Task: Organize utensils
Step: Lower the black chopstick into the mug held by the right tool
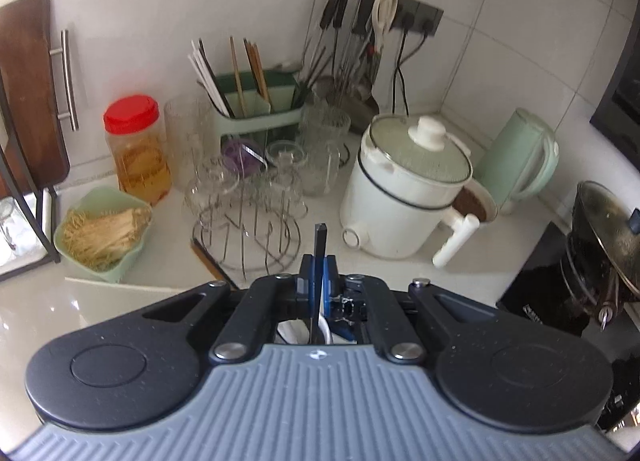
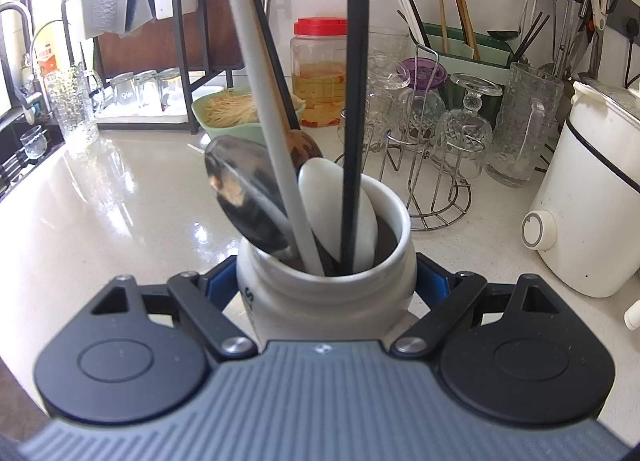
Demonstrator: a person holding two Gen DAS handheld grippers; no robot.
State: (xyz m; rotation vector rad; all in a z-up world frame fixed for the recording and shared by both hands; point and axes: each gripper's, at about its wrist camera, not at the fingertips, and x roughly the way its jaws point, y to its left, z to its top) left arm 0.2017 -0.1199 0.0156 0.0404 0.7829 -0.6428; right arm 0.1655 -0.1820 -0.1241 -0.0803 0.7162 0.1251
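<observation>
1. L gripper: pressed together on a thin black utensil handle, held edge-on betw. the blue pads; handle runs down thru the jaws and out of sight below. Looks like the same black rod seen in the R wrist view, dropping from top of frame into the crock – judged, not certain.
2. Ahead of L gripper, l. to r.: green bowl of noodles, red-lidded jar, wire glass rack w/ upturned glasses, green chopstick caddy, white electric pot, green kettle. Hanging tools on the wall rail behind.
3. R gripper: spread wide, pinching the white ceramic crock by both sides, blue pads against its walls. Crock on or just over the countertop – cannot tell which.
4. In crock, l. to r.: steel spoon, white long handle, wooden spoon, white spoon, black handle.
5. Step in hand, as judged: seating the black utensil in the crock while R steadies it.
6. Next calls for: lower till the tip bottoms out, then ease L pads apart and lift straight up, clear of neighbouring handles. Risk: crock tipping if handle drags sideways.
</observation>
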